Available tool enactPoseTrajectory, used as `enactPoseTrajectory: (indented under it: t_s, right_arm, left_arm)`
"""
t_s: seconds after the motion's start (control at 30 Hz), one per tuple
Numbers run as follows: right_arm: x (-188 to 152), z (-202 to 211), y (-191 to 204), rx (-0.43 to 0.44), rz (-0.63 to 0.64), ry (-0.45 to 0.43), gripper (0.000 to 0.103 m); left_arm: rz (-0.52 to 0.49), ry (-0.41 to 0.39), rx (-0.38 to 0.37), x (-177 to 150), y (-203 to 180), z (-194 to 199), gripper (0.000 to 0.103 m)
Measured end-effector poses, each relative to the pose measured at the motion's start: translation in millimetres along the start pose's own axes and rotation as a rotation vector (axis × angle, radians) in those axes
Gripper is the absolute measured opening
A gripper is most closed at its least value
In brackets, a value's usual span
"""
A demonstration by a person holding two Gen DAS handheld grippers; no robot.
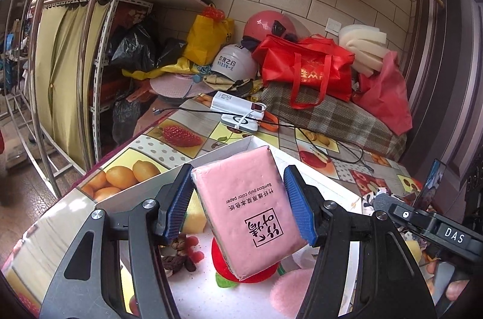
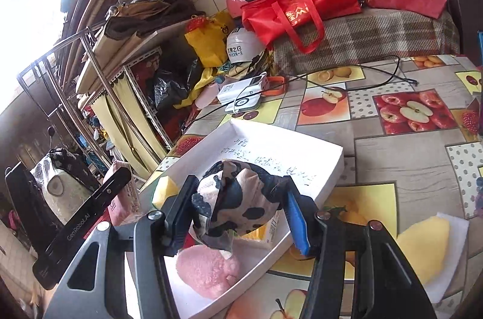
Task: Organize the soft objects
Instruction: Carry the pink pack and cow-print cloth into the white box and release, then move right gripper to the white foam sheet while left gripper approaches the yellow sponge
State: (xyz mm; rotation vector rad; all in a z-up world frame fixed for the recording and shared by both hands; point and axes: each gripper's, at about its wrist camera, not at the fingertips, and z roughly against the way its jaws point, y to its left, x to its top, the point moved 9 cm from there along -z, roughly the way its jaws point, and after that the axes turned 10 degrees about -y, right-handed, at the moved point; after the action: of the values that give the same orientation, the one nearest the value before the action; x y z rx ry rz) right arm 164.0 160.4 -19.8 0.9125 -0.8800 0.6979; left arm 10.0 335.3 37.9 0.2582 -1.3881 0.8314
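My left gripper (image 1: 238, 204) is shut on a pink tissue pack (image 1: 250, 207) and holds it tilted above the white box (image 1: 193, 285). Under it in the box lie a red plush piece (image 1: 265, 273), a yellow sponge (image 1: 194, 213), dried bits (image 1: 181, 255) and a pink fluffy pad (image 1: 289, 294). My right gripper (image 2: 238, 204) is shut on a black-and-cream cow-print cloth (image 2: 235, 201) above the same white box (image 2: 320, 165). The pink fluffy pad (image 2: 208, 270) and the yellow sponge (image 2: 163, 192) lie in it. The tissue pack shows at the left (image 2: 126, 198).
The table (image 2: 407, 156) has a fruit-print cover. A yellow and white sponge (image 2: 428, 252) lies to the right of the box. Power banks (image 2: 244, 92) and cables lie behind it. Red bags (image 1: 305, 65), helmets (image 1: 235, 59) and a plaid cushion (image 1: 338, 113) crowd the back wall.
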Motion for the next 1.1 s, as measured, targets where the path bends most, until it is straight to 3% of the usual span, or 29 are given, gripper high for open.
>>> enactPoseTrajectory:
  t_s: [0.03,0.1,0.13,0.17,0.2,0.23,0.37,0.67,0.87,1.1]
  right_arm:
    - [-2,-5,2,0.001,-0.004,0.005,0.055]
    - [-6,-12,2,-0.012,-0.014,0.006,0.057]
    - [-6,-15,1,-0.017,-0.018,0.006,0.061]
    - [-7,-15,0,-0.020,-0.024,0.004,0.079]
    - [-7,-15,-1,-0.021,-0.033,-0.007,0.096]
    - [-7,-12,-3,-0.021,-0.041,-0.022,0.103]
    - [-8,-5,-8,-0.020,-0.072,-0.034,0.103]
    - [-9,15,-4,-0.022,-0.062,-0.069,0.103]
    - [4,58,-4,-0.059,0.044,-0.187,0.103]
    - [17,113,-39,-0.136,0.102,-0.240,0.103]
  left_arm:
    - [0.004,0.005,0.002,0,1,-1,0.061]
    - [0.007,0.010,0.020,0,5,-2,0.074]
    - [0.006,-0.002,0.039,1,7,-1,0.090]
    - [0.003,-0.027,0.059,4,10,1,0.103]
    - [0.003,-0.057,0.067,7,12,4,0.103]
    - [0.005,-0.079,0.072,10,13,7,0.103]
    - [-0.002,-0.119,0.096,15,18,12,0.103]
    - [-0.069,-0.096,0.087,6,6,8,0.103]
    - [-0.085,-0.088,0.073,2,1,6,0.103]
    - [-0.084,-0.116,0.053,5,-3,13,0.103]
